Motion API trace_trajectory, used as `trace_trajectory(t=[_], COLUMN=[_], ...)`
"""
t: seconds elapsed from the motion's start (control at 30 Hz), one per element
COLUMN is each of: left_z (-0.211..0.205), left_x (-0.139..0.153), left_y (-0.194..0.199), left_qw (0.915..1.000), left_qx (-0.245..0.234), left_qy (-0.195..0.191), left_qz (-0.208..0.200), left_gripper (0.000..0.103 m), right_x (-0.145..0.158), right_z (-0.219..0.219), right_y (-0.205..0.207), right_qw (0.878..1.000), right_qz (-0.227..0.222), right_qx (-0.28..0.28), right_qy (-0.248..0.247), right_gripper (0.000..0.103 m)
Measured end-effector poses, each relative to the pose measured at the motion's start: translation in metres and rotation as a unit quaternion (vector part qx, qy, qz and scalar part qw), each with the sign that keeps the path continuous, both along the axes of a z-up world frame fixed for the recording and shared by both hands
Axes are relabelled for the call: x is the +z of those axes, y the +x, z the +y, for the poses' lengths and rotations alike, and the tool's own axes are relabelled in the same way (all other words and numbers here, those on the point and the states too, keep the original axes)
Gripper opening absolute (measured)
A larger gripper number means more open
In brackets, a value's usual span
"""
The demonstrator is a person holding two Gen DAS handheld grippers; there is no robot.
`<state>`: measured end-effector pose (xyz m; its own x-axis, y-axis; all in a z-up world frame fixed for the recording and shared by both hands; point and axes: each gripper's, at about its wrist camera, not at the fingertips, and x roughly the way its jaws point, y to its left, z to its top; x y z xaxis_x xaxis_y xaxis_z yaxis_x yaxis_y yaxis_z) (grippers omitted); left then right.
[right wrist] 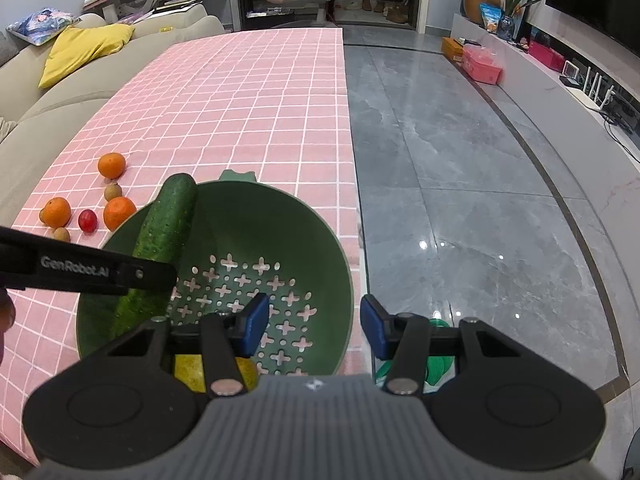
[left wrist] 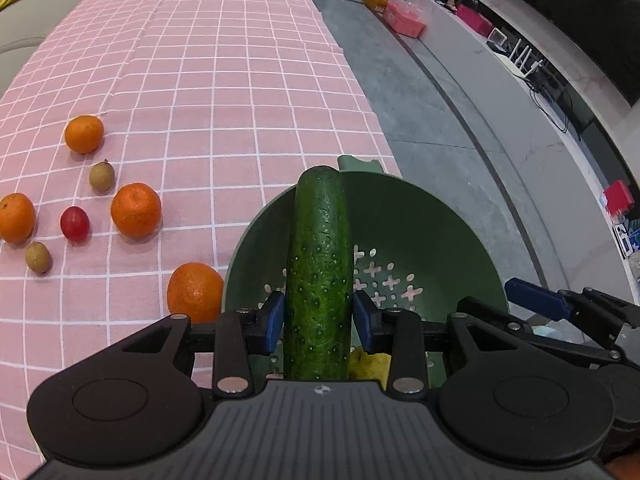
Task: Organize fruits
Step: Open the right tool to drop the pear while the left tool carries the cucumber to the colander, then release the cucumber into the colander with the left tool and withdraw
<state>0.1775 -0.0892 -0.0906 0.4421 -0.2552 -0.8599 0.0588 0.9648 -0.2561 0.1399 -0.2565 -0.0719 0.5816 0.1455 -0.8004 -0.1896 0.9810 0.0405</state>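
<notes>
two grippers are over the green colander (right wrist: pixel 320 236) at the tabletop (left wrist: pixel 224 80) edge. your left gripper (left wrist: pixel 319 312) has its blue pads pressed on either side of the cucumber (left wrist: pixel 320 264), which hangs lengthways above the bowl, its far tip over the rim. judging from that, the step is setting it down inside: lower until it rests on the perforated floor, tilt it to fit beside the yellow fruit (right wrist: pixel 192 372) near the front wall, then release. your right gripper (right wrist: pixel 314 328) hovers over the colander's near rim, fingers spread wide with nothing between them. four oranges (left wrist: pixel 136 210), two brown fruits (left wrist: pixel 101 176) and a red fruit (left wrist: pixel 74 222) lie on the cloth to the left.
</notes>
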Motion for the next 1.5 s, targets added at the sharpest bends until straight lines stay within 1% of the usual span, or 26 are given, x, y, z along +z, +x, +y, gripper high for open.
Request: trace_trajectory(t=[0.23,0.27,0.3,0.33,0.4,0.47,0.57,0.67,0.7,0.77,0.8,0.83,0.87,0.9,0.97,1.03,1.07,1.13,1.23,1.3,1.4,1.5], left_z=[-0.001,-0.001,-0.001,-0.002,0.000,0.005,0.012,0.020,0.024,0.029,0.032,0.036,0.039,0.043,0.052,0.064,0.070,0.088,0.113,0.129,0.144,0.151], left_x=[-0.002,-0.002,-0.001,0.000,0.004,0.010,0.021,0.036,0.042,0.054,0.058,0.063,0.068,0.072,0.078,0.082,0.083,0.082,0.078,0.074,0.068,0.064], left_y=[0.002,0.001,0.001,0.000,-0.003,-0.008,-0.017,-0.029,-0.034,-0.042,-0.046,-0.052,-0.057,-0.062,-0.070,-0.078,-0.081,-0.086,-0.094,-0.097,-0.097,-0.096], left_qw=[0.9999,0.9999,0.9998,0.9997,0.9997,0.9997,0.9997,0.9990,0.9985,0.9968,0.9955,0.9937,0.9914,0.9893,0.9856,0.9816,0.9807,0.9807,0.9804,0.9811,0.9828,0.9838], left_qx=[-0.010,-0.012,-0.014,-0.018,-0.020,-0.018,-0.015,-0.015,-0.012,-0.004,0.000,0.004,0.008,0.011,0.018,0.026,0.033,0.049,0.085,0.102,0.104,0.090], left_qy=[0.002,0.003,0.009,0.014,0.016,0.011,0.009,0.018,0.024,0.042,0.053,0.064,0.075,0.083,0.096,0.107,0.110,0.099,0.082,0.076,0.084,0.100], left_qz=[0.008,0.008,0.008,0.009,0.000,-0.008,-0.019,-0.038,-0.048,-0.068,-0.078,-0.093,-0.107,-0.119,-0.138,-0.156,-0.159,-0.161,-0.158,-0.146,-0.128,-0.119], left_gripper=[0.042,0.045,0.052,0.054,0.055,0.057,0.057,0.058,0.059,0.062,0.063,0.064,0.067,0.070,0.073,0.076,0.078,0.078,0.081,0.083,0.083,0.083], right_x=[0.000,0.000,0.000,0.001,0.004,0.007,0.013,0.023,0.028,0.036,0.041,0.044,0.048,0.051,0.057,0.061,0.062,0.063,0.062,0.059,0.053,0.044], right_z=[0.002,0.001,0.002,0.002,0.004,0.004,0.007,0.009,0.011,0.014,0.017,0.020,0.023,0.027,0.038,0.051,0.057,0.072,0.095,0.111,0.133,0.153], right_y=[-0.002,-0.002,-0.002,-0.002,-0.004,-0.006,-0.010,-0.015,-0.016,-0.018,-0.019,-0.019,-0.020,-0.021,-0.023,-0.026,-0.027,-0.030,-0.032,-0.033,-0.027,-0.015], right_qw=[1.000,1.000,1.000,1.000,1.000,1.000,1.000,1.000,0.999,0.999,0.999,0.999,0.998,0.997,0.996,0.994,0.993,0.991,0.988,0.985,0.978,0.969], right_qz=[0.003,0.004,0.004,0.004,0.001,-0.003,-0.011,-0.020,-0.024,-0.027,-0.029,-0.031,-0.032,-0.034,-0.039,-0.045,-0.047,-0.055,-0.071,-0.076,-0.077,-0.061], right_qx=[0.008,0.010,0.011,0.012,0.012,0.013,0.017,0.022,0.024,0.029,0.032,0.036,0.042,0.049,0.063,0.077,0.084,0.099,0.125,0.151,0.190,0.240], right_qy=[-0.006,-0.007,-0.008,-0.009,-0.011,-0.011,-0.013,-0.009,-0.003,0.011,0.020,0.027,0.034,0.041,0.057,0.069,0.072,0.073,0.056,0.047,0.019,-0.011], right_gripper=[0.048,0.048,0.048,0.048,0.048,0.048,0.048,0.050,0.050,0.056,0.057,0.057,0.057,0.058,0.064,0.065,0.067,0.067,0.067,0.067,0.067,0.067])
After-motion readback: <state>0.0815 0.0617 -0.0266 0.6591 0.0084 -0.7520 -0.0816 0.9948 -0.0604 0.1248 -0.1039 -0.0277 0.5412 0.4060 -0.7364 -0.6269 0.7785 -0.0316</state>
